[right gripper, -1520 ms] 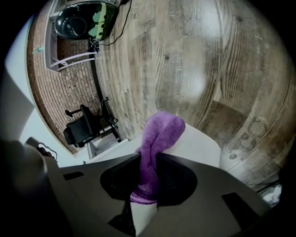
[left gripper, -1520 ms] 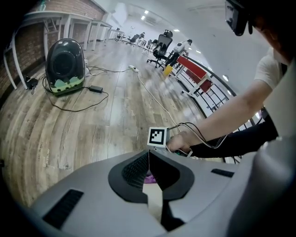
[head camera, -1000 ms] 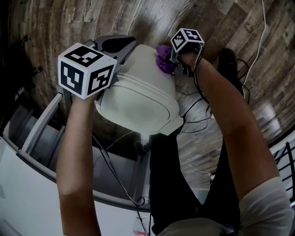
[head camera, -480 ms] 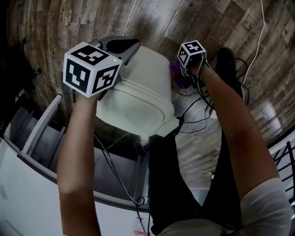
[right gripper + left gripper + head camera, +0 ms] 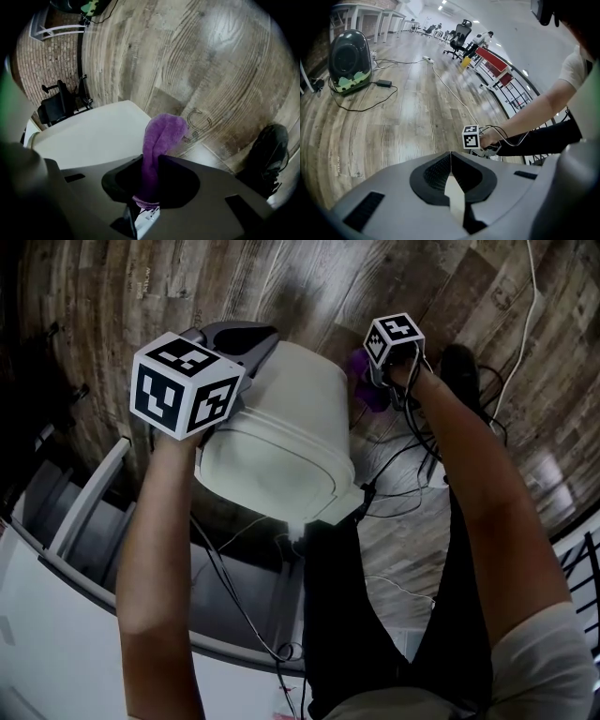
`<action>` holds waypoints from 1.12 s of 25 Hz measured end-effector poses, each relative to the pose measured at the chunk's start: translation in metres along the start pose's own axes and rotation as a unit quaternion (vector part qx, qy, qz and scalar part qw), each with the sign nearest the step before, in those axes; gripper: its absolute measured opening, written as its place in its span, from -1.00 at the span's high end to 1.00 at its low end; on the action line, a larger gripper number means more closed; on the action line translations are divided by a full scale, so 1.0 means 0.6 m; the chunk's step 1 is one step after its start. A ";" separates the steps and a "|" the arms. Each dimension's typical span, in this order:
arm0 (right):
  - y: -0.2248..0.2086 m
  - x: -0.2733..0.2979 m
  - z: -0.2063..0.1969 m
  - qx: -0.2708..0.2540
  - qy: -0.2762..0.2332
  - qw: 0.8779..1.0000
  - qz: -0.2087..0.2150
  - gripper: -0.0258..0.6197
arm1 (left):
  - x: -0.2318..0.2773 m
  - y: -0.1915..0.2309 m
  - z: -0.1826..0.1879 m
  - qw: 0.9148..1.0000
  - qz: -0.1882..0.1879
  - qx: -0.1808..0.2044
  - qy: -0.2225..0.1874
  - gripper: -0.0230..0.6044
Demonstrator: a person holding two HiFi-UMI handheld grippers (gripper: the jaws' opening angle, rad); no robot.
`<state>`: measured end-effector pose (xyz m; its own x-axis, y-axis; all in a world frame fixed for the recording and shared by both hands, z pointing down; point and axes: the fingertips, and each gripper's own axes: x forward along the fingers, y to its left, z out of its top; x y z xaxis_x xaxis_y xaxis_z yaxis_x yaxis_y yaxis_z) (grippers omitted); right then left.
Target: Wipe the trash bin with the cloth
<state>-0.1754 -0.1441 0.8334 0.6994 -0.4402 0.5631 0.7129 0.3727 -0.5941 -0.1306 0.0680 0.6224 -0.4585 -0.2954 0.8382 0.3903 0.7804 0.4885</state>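
The person stands over a cream plastic trash bin (image 5: 291,418) that sits tilted on the grey-brown wooden plank floor (image 5: 187,287), its wider, rimmed end turned near, toward their legs, and its narrower end pointing far. The left gripper (image 5: 236,336) reaches in at the bin's far left corner; seen along its dark grey jaws, they are closed right down on a thin cream edge of the bin (image 5: 454,197), with no gap showing either side of it. The right gripper (image 5: 380,379) is lower, on the bin's right side, and its jaws are pinched tight on a purple terry cloth (image 5: 161,136), which stands up out of them in a soft folded lump. That cloth (image 5: 364,390) hangs just beside the bin's right flank (image 5: 93,136); whether it actually presses on the plastic I cannot make out. A black shoe (image 5: 459,367) rests on the floor just right of the right gripper, and thin black and white cables (image 5: 394,460) trail over the planks near it. Far off across the room stands a dark domed carrier (image 5: 347,61).
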 end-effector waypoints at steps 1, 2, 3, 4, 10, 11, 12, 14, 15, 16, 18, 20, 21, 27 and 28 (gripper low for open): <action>0.009 -0.001 0.015 -0.004 -0.009 1.000 0.006 0.64 | -0.001 0.004 -0.003 1.000 0.001 0.000 0.001 0.91; 0.019 -0.002 0.031 -0.009 -0.018 1.000 0.012 0.64 | -0.002 0.009 -0.006 1.000 0.002 -0.001 0.001 0.91; 0.031 -0.001 0.050 -0.013 -0.028 0.999 0.020 0.64 | -0.003 0.016 -0.010 1.000 0.004 -0.001 0.002 0.91; 0.043 -0.001 0.069 -0.019 -0.037 0.999 0.027 0.64 | -0.004 0.024 -0.014 1.000 0.007 -0.002 0.002 0.91; 0.132 0.008 0.176 -0.070 -0.081 0.993 0.057 0.64 | -0.012 0.074 -0.049 1.000 0.022 -0.008 0.001 0.91; 0.146 0.011 0.189 -0.079 -0.085 0.991 0.060 0.64 | -0.014 0.081 -0.054 1.000 0.023 -0.011 0.000 0.91; 0.158 0.017 0.199 -0.087 -0.086 0.991 0.061 0.64 | -0.018 0.087 -0.059 1.000 0.025 -0.013 -0.001 0.91; 0.178 0.031 0.216 -0.107 -0.085 0.989 0.059 0.64 | -0.025 0.095 -0.064 1.000 0.026 -0.016 -0.005 0.91; 0.187 0.038 0.224 -0.117 -0.085 0.988 0.056 0.64 | -0.028 0.098 -0.064 1.000 0.025 -0.016 -0.009 0.91; 0.195 0.044 0.232 -0.126 -0.087 0.987 0.056 0.64 | -0.031 0.102 -0.064 0.999 0.026 -0.014 -0.012 0.91; 0.209 0.059 0.242 -0.137 -0.089 0.985 0.058 0.64 | -0.034 0.108 -0.065 0.999 0.028 -0.008 -0.014 0.91; 0.212 0.079 0.243 -0.150 -0.083 0.984 0.051 0.64 | -0.032 0.114 -0.070 0.999 0.029 -0.006 -0.013 0.91; 0.208 0.090 0.242 -0.159 -0.078 0.983 0.041 0.64 | -0.030 0.117 -0.072 0.999 0.029 -0.006 -0.013 0.91; 0.178 0.114 0.241 -0.178 -0.062 0.982 0.018 0.64 | -0.018 0.120 -0.088 1.000 0.022 -0.009 -0.009 0.91; 0.173 0.115 0.237 -0.182 -0.056 0.982 0.014 0.64 | -0.016 0.118 -0.090 1.000 0.020 -0.010 -0.009 0.91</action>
<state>-0.0456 -0.0196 0.8922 0.7343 -0.3333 0.5914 0.6420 0.0577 -0.7645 -0.0554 0.0964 0.6619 -0.4560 -0.2538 0.8530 0.4246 0.7803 0.4592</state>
